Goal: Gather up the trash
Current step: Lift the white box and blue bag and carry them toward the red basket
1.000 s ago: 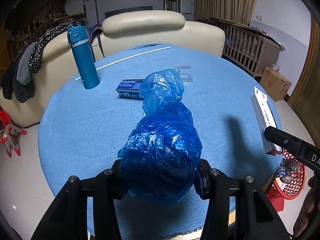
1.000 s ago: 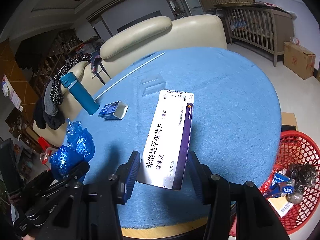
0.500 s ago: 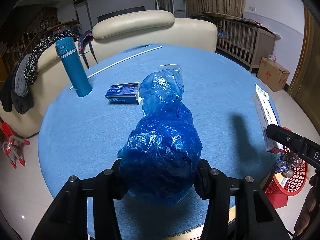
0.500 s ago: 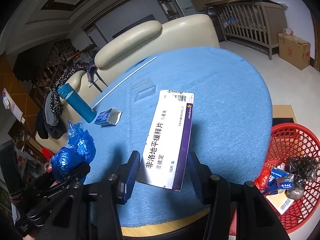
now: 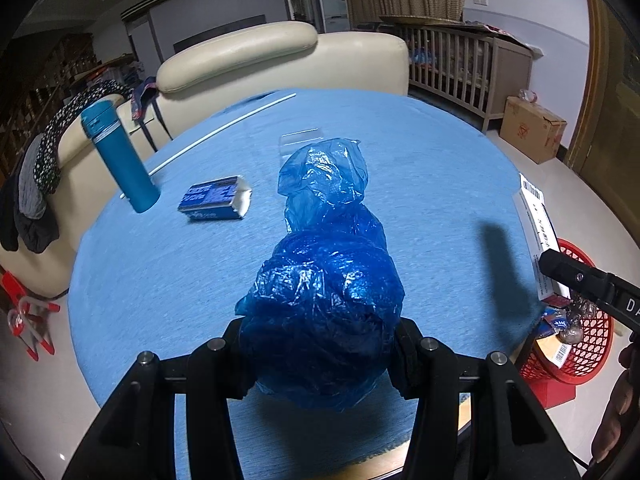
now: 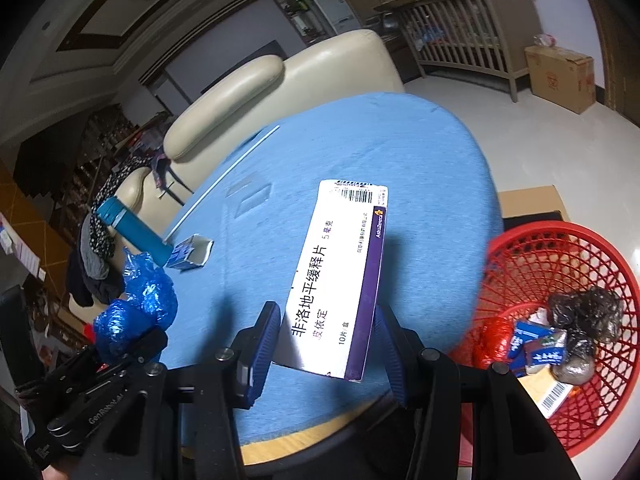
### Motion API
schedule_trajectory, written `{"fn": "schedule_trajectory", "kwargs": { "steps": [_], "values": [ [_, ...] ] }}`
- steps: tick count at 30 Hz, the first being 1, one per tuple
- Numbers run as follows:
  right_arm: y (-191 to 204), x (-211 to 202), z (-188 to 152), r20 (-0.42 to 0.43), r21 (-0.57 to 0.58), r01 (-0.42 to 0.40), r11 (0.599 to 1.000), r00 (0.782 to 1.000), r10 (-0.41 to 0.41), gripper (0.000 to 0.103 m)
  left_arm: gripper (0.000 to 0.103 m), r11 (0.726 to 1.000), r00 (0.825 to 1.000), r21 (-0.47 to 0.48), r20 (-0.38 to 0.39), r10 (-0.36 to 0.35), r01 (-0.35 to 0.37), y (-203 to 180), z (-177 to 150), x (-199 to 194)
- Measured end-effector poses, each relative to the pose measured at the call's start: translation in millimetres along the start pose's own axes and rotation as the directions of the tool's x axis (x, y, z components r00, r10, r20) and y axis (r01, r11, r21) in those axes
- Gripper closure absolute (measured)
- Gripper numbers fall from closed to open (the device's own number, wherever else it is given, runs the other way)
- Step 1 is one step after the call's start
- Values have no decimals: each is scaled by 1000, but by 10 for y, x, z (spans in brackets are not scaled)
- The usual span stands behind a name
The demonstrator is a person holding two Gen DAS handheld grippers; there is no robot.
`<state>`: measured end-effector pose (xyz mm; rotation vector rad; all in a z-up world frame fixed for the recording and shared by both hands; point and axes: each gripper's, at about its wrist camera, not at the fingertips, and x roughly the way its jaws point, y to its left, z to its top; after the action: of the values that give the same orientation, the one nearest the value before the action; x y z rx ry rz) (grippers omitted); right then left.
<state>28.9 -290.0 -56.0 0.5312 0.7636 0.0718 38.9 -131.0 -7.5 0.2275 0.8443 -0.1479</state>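
Left gripper [image 5: 320,344]: clamped on a crumpled blue plastic bag [image 5: 324,280], which is held above the near part of the round table covered in blue cloth [image 5: 440,184].
Right gripper [image 6: 326,344]: closed on the lower end of a white and purple cardboard medicine box [image 6: 340,272], carried over the table's near edge.
Red plastic mesh basket [image 6: 576,300]: placed on the floor just beside the table; dark bags and small cartons are already held in it.
Small blue and white carton [image 5: 216,198]: left lying on the cloth, farther back.
Tall teal flask [image 5: 118,156]: stood upright beyond the carton; probably not trash.
Risk, box: only one end is gripped, so it could be levered out by a quick swing.
Risk, bag: the soft film could be squeezed out, or a release short of the rim could drop it on the floor.
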Motion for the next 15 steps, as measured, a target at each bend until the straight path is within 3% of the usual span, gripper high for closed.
{"fn": "schedule_trajectory", "kwargs": {
  "steps": [15],
  "values": [
    [-531, -233, 3, 45, 93, 40, 995, 998, -44, 52, 50, 994, 999, 105, 7, -43, 42, -554, 107, -12]
  ]
}}
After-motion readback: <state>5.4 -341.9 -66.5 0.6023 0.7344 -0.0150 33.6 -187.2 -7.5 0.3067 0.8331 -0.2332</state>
